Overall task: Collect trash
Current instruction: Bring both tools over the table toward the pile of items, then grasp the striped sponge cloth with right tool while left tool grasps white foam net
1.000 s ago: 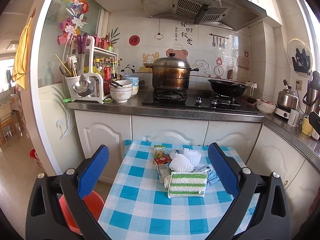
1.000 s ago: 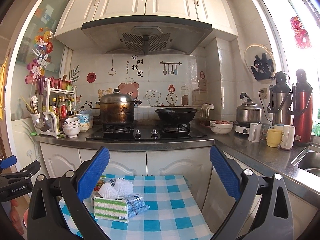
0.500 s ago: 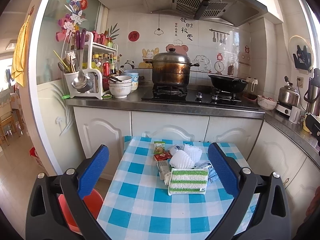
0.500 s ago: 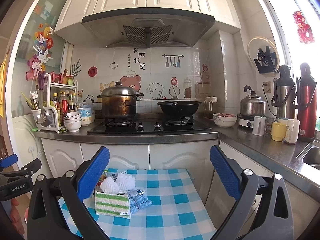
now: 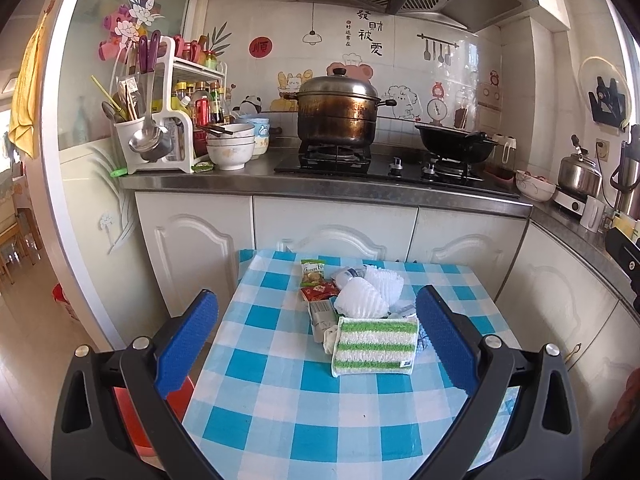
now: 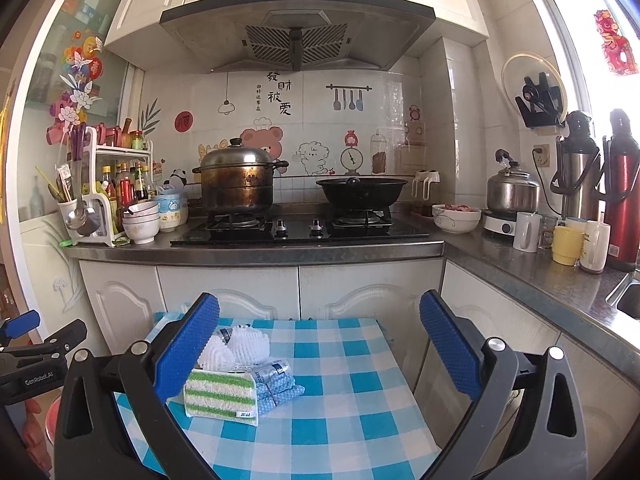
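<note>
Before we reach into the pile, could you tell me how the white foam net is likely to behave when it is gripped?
The foam net looks puffy and open-meshed, so it will probably squash flat between the pads and weigh very little. It lies on other wrappers beside the striped sponge, so a push would likely slide or tumble it rather than roll it. Both hand-held grippers are open and apart from it.

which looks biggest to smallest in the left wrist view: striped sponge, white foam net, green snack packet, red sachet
1. striped sponge
2. white foam net
3. green snack packet
4. red sachet
The last two look close; the sponge lies nearest the camera.
</note>
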Demonstrator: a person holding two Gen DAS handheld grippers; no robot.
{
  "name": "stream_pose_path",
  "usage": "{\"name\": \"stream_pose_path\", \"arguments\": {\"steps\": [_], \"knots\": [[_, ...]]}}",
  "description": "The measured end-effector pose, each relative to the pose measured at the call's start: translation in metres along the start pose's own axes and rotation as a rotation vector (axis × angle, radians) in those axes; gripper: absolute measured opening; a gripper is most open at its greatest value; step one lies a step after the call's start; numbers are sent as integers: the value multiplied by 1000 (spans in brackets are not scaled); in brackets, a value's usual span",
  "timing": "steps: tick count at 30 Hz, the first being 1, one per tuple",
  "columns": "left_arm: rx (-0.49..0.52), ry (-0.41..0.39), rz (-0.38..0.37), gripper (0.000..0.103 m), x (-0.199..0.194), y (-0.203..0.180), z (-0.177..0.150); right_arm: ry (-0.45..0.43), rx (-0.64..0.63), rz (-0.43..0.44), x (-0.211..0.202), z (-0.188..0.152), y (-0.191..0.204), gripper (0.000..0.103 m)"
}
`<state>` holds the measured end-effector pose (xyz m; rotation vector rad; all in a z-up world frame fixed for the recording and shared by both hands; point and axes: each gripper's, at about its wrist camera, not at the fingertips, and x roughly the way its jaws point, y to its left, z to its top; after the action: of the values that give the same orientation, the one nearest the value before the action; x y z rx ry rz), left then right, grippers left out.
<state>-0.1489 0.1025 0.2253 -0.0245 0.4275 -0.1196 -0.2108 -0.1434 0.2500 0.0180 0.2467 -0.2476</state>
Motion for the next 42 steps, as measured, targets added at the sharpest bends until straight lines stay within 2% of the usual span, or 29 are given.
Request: {"name": "stream_pose_path", "arguments": {"steps": [6, 9, 14, 22, 33, 39, 42], "knots": [[7, 37, -28, 100, 21, -1, -14, 54, 1, 23, 23, -14, -1, 99], [17, 65, -28, 100, 34, -1, -24, 94, 18, 63, 38, -25, -5, 99], [33, 129, -38, 100, 61, 5, -47, 170, 95, 148, 67, -52, -21, 99], [67, 222, -88, 100, 106, 2, -83, 300, 220, 230, 116, -94, -39, 99], [104, 268, -162, 99, 152, -23, -103, 374, 170, 324, 157, -126, -15, 99], [93, 281, -160, 100, 168, -14, -103, 413, 170, 465, 177, -137, 8, 99], [92, 279, -134, 99, 171, 0, -105, 441, 147, 544, 189, -143, 25, 97]]}}
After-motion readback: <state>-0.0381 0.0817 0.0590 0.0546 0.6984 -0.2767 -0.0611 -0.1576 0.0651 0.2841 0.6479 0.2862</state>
